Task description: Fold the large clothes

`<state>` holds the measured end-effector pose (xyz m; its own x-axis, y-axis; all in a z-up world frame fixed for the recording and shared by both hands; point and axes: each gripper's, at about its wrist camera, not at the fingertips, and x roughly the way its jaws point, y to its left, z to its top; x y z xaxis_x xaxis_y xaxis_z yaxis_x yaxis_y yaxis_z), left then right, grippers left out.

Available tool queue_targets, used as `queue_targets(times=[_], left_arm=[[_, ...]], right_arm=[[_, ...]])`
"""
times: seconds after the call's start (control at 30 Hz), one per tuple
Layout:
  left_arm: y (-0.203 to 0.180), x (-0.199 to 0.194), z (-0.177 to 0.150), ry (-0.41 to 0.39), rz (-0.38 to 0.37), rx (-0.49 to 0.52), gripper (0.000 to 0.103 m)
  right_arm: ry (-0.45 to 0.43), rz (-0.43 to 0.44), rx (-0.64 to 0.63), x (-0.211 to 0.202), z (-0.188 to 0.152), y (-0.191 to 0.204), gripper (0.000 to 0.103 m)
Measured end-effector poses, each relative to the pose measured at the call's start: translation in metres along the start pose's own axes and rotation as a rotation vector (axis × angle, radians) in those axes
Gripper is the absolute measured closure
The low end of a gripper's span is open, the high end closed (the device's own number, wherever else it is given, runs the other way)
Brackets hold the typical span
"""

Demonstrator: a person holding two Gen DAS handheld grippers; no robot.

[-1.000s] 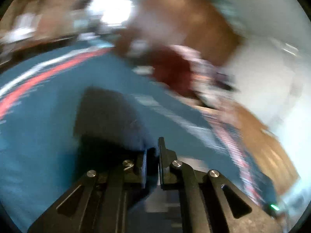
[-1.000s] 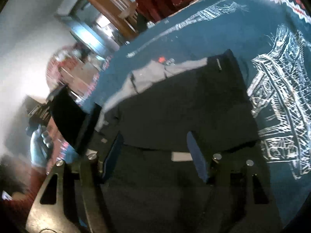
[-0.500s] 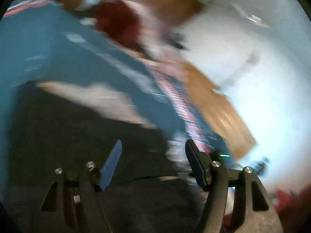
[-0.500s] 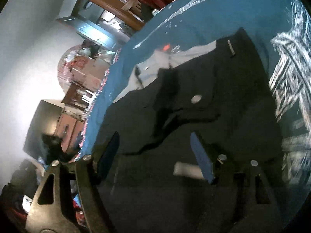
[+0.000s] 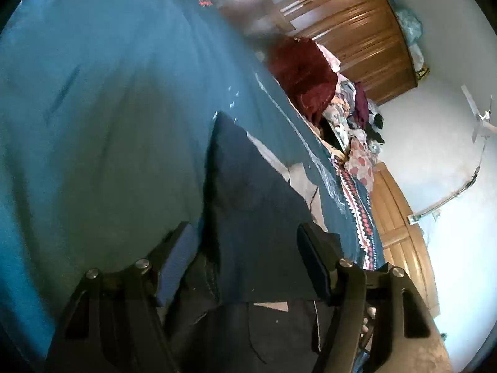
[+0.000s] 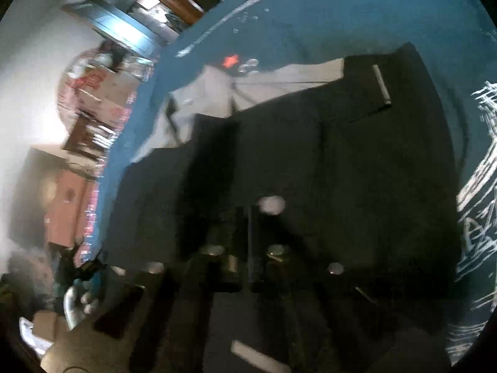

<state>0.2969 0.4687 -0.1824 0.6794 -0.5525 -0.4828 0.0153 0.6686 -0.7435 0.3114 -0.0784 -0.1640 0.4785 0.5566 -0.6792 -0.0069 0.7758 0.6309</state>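
left tongs (image 5: 245, 255) gape over dark trousers (image 5: 248, 205) | right tongs (image 6: 247, 245) pinch trousers' near edge | trousers lie mid-bed (image 5: 93, 108), part-folded | I judge: grip both layers, pull evenly, keep edges aligned

Black hand-held gripper (image 5: 248, 255), blue finger pads (image 5: 175, 262), silver screws (image 5: 142, 263).

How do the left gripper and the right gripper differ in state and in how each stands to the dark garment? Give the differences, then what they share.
The left gripper has its jaws spread wide, while the right gripper has its jaws pressed together. The left gripper straddles a fold of the dark garment without clamping it; the right gripper's closed fingers lie over the garment, though blur hides whether cloth is pinched. Both point along the garment on the teal bedspread.
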Motion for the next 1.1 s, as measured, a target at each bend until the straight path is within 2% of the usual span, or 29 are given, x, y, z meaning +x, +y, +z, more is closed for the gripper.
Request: queue_targets(times=[0.1, 0.17, 0.2, 0.27, 0.3, 0.37, 0.4, 0.43, 0.47, 0.5, 0.6, 0.67, 0.73, 0.83, 0.93, 0.97, 1.0, 1.1], left_arm=[[-0.04, -0.002, 0.004, 0.018, 0.054, 0.191, 0.031], [-0.063, 0.017, -0.002, 0.098, 0.087, 0.312, 0.029], [-0.067, 0.032, -0.007, 0.147, 0.145, 0.353, 0.029], [-0.055, 0.053, -0.014, 0.22, 0.218, 0.34, 0.03], [-0.041, 0.062, -0.015, 0.246, 0.223, 0.295, 0.03], [-0.03, 0.065, -0.014, 0.234, 0.195, 0.254, 0.031], [-0.029, 0.063, -0.013, 0.228, 0.182, 0.247, 0.031], [-0.028, 0.065, -0.013, 0.227, 0.179, 0.247, 0.031], [-0.027, 0.066, -0.014, 0.227, 0.178, 0.25, 0.03], [-0.026, 0.066, -0.015, 0.226, 0.174, 0.251, 0.03], [-0.022, 0.066, -0.013, 0.223, 0.15, 0.234, 0.028], [-0.022, 0.063, -0.012, 0.22, 0.135, 0.221, 0.028], [-0.023, 0.064, -0.012, 0.217, 0.128, 0.216, 0.028], [-0.024, 0.064, -0.013, 0.214, 0.132, 0.232, 0.027], [-0.025, 0.062, -0.014, 0.216, 0.139, 0.241, 0.025], [-0.025, 0.062, -0.015, 0.216, 0.14, 0.242, 0.025], [-0.025, 0.062, -0.015, 0.217, 0.14, 0.242, 0.025], [-0.026, 0.063, -0.015, 0.22, 0.139, 0.241, 0.024]], right_arm=[[-0.044, 0.06, -0.036, -0.022, -0.006, 0.013, 0.103], [-0.094, 0.096, -0.051, -0.043, -0.015, 0.021, 0.103], [-0.114, 0.097, -0.049, -0.05, -0.018, 0.022, 0.103], [-0.145, 0.052, -0.046, -0.061, -0.024, 0.017, 0.103], [-0.159, 0.023, -0.031, -0.067, -0.028, 0.008, 0.103], [-0.151, -0.02, 0.009, -0.067, -0.029, -0.009, 0.101], [-0.123, -0.032, 0.018, -0.063, -0.027, -0.015, 0.091], [-0.068, 0.005, 0.044, -0.051, -0.024, -0.023, 0.077], [-0.041, 0.04, 0.059, -0.044, -0.022, -0.024, 0.042], [-0.02, 0.077, 0.084, -0.037, -0.019, -0.029, 0.033], [-0.034, 0.073, 0.199, -0.027, -0.009, -0.045, 0.038], [-0.065, 0.033, 0.173, -0.029, 0.002, -0.044, 0.041], [-0.059, 0.01, 0.129, -0.022, 0.014, -0.039, 0.043], [-0.01, -0.026, 0.067, -0.001, 0.027, -0.034, 0.045], [0.014, -0.065, 0.025, 0.015, 0.032, -0.036, 0.055], [0.018, -0.074, 0.007, 0.016, 0.032, -0.033, 0.075], [0.025, -0.067, -0.007, 0.017, 0.032, -0.03, 0.1], [-0.004, -0.043, -0.036, 0.001, 0.028, -0.023, 0.1]])
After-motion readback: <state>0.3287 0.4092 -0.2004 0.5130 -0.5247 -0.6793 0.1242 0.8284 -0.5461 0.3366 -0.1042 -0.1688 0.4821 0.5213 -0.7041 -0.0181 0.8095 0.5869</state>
